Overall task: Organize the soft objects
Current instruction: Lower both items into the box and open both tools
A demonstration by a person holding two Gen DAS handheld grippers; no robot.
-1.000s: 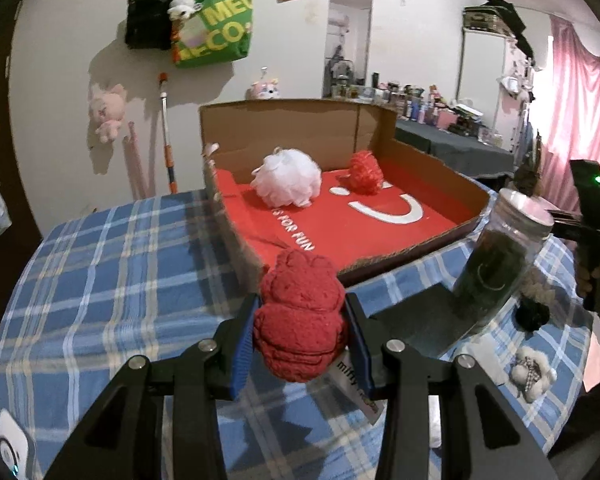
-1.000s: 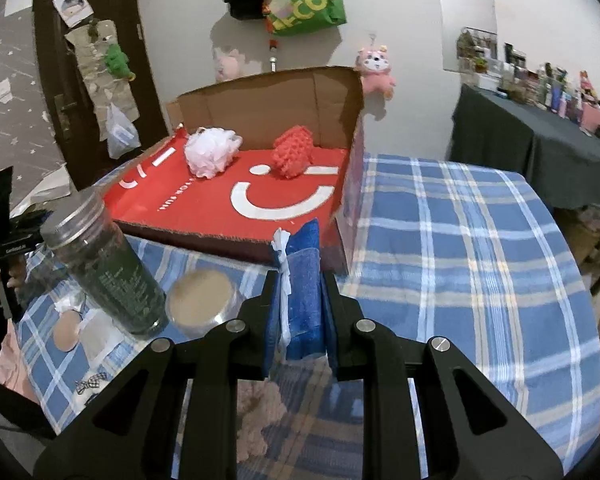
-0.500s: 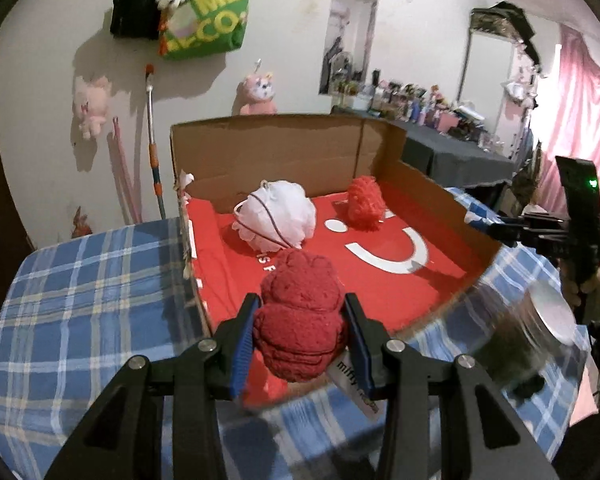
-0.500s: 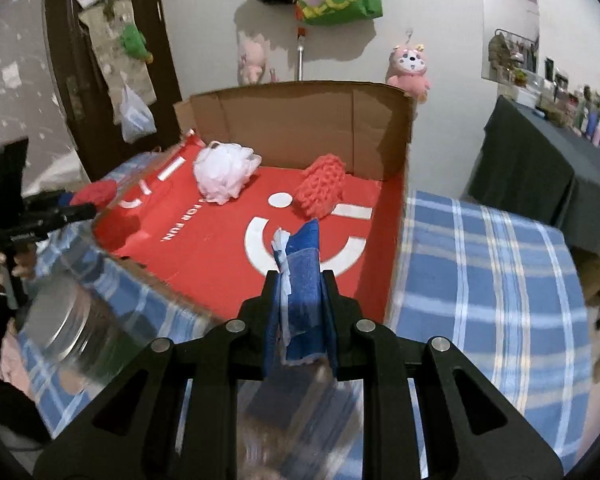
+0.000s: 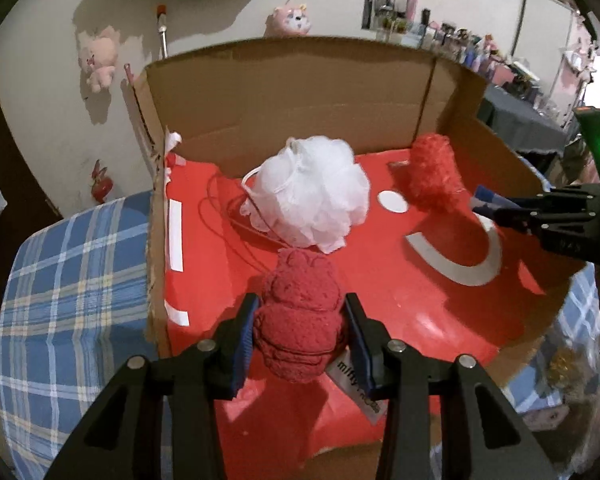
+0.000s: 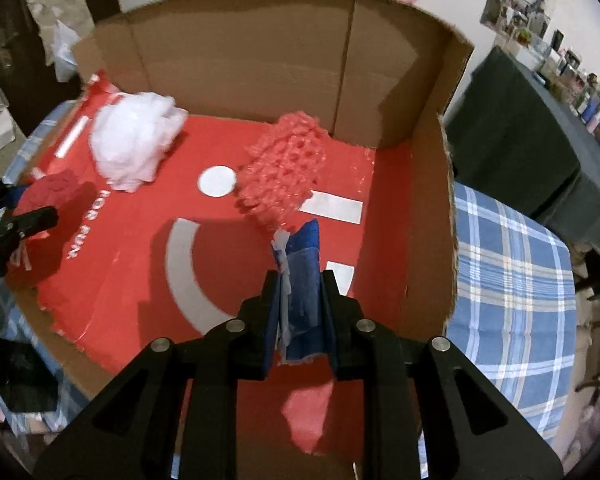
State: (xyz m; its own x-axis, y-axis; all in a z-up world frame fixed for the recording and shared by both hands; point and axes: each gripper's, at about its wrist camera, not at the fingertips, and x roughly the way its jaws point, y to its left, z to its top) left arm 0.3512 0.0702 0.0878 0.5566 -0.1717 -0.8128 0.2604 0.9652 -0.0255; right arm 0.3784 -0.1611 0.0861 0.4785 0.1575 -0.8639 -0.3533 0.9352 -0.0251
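Left gripper point(image 5: 300, 336): clenched on red plush toy point(image 5: 298, 322) above cardboard box point(image 5: 284, 92).
Right gripper point(image 6: 300, 312): clamped on folded blue cloth point(image 6: 304, 284).
Box floor: white pouf point(image 5: 312, 196), red mesh sponge point(image 6: 286, 168).

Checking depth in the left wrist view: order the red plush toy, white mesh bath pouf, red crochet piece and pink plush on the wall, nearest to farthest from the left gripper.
1. red plush toy, clamped in the left gripper.
2. white mesh bath pouf, just beyond, mid-box.
3. red crochet piece, back right of the box.
4. pink plush, on the wall behind the box.

Pouf point(image 5: 312, 196) left of sponge point(image 5: 434, 178), both in box point(image 5: 292, 92).
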